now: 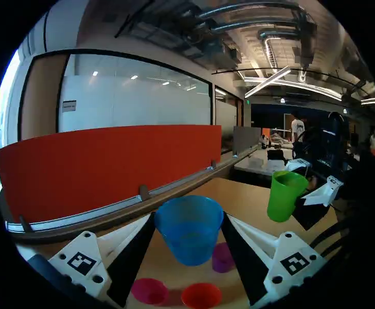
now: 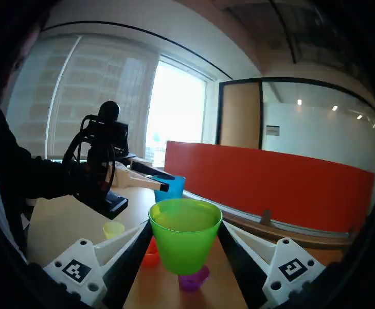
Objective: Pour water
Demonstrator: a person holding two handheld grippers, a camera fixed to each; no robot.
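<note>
A translucent blue cup (image 1: 190, 234) is held upright above the table, and my left gripper (image 1: 189, 242) is shut on it. The same blue cup (image 2: 170, 187) shows in the right gripper view, clamped by the other gripper, which a sleeved arm holds at the left. My right gripper (image 2: 185, 242) is shut on a green cup (image 2: 185, 234), also upright and lifted. In the left gripper view the green cup (image 1: 285, 194) hangs to the right, slightly farther away. I cannot make out a water level in either cup.
Small cups stand on the wooden table (image 1: 244, 198): pink (image 1: 149, 291), orange (image 1: 201, 295) and purple (image 1: 222, 257) below the blue cup; a yellow one (image 2: 113, 229) lies near the person's side. An orange partition (image 1: 110, 165) runs along the table's far edge.
</note>
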